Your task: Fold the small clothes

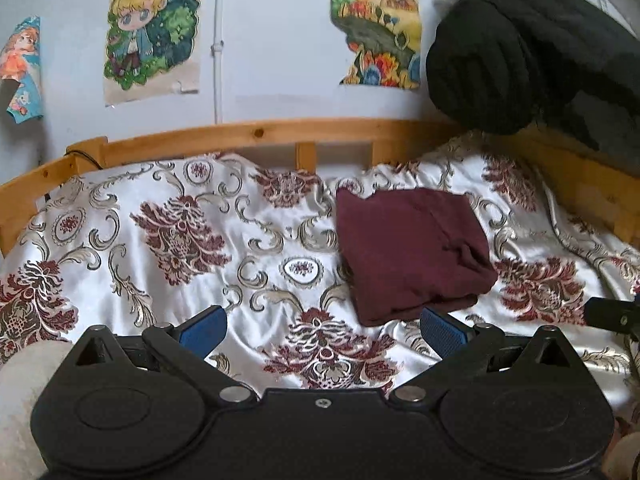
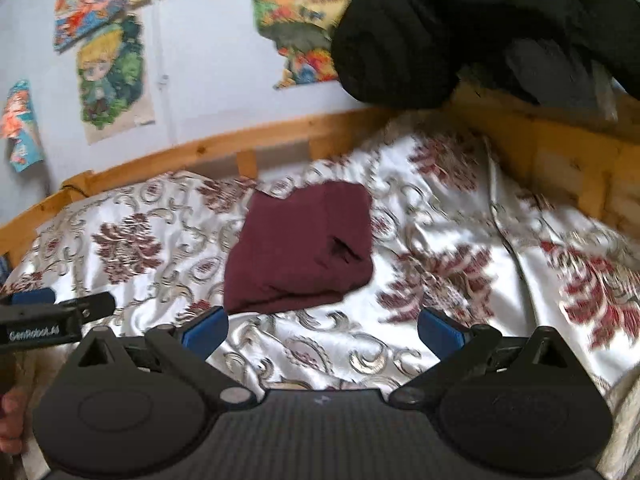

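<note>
A dark maroon garment lies folded into a compact rectangle on the patterned bedspread; it also shows in the right wrist view. My left gripper is open and empty, held just in front of the garment's near edge and a little to its left. My right gripper is open and empty, held just short of the garment's near edge. The left gripper shows at the left edge of the right wrist view. The right gripper's tip shows at the right edge of the left wrist view.
A wooden bed rail runs along the back and right side. A black bulky garment hangs over the rail at the upper right. Cartoon posters hang on the wall behind. A pale plush shape lies at the lower left.
</note>
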A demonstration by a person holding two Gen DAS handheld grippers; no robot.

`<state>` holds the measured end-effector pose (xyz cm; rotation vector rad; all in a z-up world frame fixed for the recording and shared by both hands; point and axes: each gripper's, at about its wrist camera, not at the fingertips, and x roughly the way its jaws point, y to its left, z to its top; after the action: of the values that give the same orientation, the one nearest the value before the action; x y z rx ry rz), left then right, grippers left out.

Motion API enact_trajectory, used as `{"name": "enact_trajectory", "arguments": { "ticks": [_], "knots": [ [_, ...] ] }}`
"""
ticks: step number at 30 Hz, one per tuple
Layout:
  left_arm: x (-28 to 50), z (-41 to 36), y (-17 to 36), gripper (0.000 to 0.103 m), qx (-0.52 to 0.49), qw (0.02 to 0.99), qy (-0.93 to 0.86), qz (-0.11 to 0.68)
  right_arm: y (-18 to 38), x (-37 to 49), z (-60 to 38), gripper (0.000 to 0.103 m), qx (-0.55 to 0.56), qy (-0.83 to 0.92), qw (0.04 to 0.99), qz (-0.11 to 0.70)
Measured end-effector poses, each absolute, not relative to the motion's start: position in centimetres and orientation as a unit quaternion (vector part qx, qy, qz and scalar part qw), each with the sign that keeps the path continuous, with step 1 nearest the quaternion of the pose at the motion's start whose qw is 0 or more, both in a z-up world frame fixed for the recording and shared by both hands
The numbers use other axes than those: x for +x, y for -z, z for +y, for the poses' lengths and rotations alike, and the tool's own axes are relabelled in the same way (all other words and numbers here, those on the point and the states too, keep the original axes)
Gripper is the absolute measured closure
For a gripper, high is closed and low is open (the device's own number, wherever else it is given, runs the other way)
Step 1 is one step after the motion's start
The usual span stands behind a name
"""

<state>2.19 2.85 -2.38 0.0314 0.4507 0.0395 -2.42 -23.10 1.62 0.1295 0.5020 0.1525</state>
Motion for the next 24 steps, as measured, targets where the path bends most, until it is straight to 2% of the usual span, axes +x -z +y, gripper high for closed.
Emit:
{"name": "enact_trajectory", "arguments": {
  "ticks": [4, 24],
  "knots": [
    [2.7, 2.9, 2.7, 0.001, 0.016, 0.968, -0.027, 0.248, -1.2, -2.2, -24.0, 0.0, 0.086, -0.043, 0.961, 0.259],
    [2.9, 2.8, 2.8, 0.001, 0.023, 0.964, -0.034, 0.262, -0.8, -1.7, -23.8, 0.0, 0.091, -0.04, 0.954, 0.284]
  ]
}}
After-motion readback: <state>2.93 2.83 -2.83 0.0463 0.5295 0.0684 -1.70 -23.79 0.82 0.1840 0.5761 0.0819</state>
